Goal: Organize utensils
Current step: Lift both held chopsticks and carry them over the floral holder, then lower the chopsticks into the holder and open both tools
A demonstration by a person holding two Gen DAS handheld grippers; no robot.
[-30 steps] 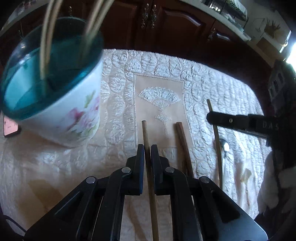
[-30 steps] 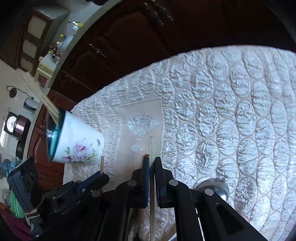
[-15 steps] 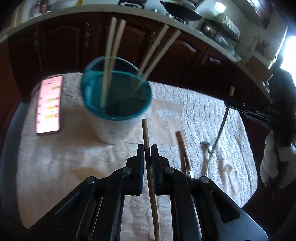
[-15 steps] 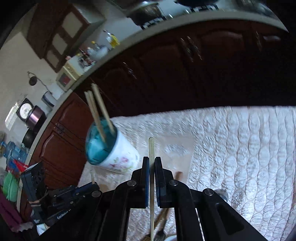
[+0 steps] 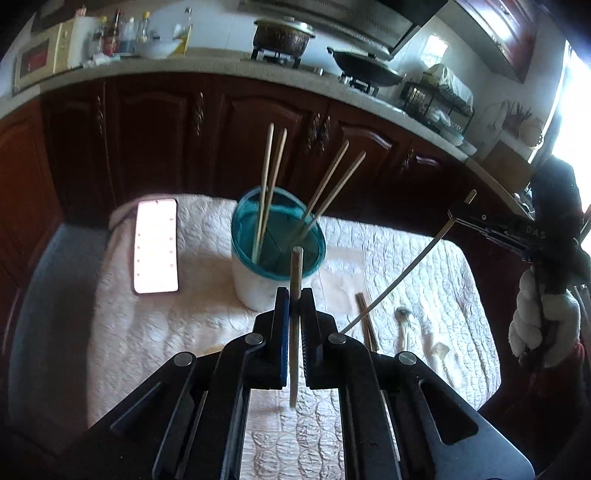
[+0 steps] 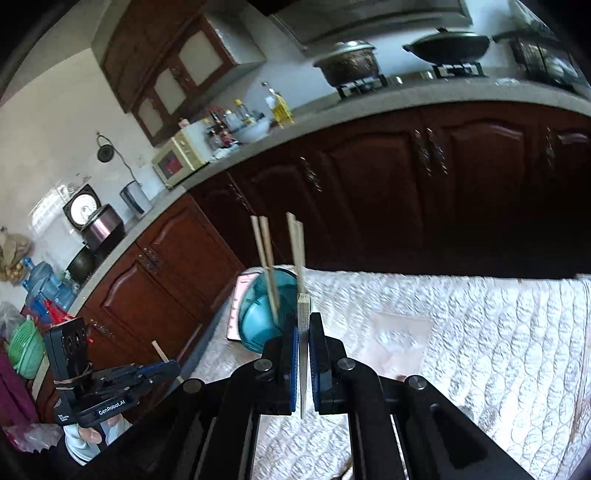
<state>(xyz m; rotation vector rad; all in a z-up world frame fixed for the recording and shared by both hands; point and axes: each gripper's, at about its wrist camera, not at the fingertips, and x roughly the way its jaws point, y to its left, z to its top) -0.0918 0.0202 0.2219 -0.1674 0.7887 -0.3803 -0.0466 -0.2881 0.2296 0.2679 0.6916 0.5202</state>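
I see a home kitchen | pot (image 5: 282,35) and wok (image 5: 364,66) on stove | microwave (image 6: 179,157) | brown cupboards (image 5: 258,133)

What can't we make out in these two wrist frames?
- Left wrist view: the cup base and the held chopstick lower end sit behind the left gripper.
- Left wrist view: small pale item beside the spoon, too small to identify.
- Right wrist view: spoon hidden by the right gripper.

My black jaws carry blue pads, the cup (image 5: 258,288) before me is white outside and teal within, its chopsticks (image 5: 266,192) pale tan, the quilted cloth (image 5: 424,266) cream-white in a scale-like pattern, the cabinets (image 5: 147,140) dark red-brown.
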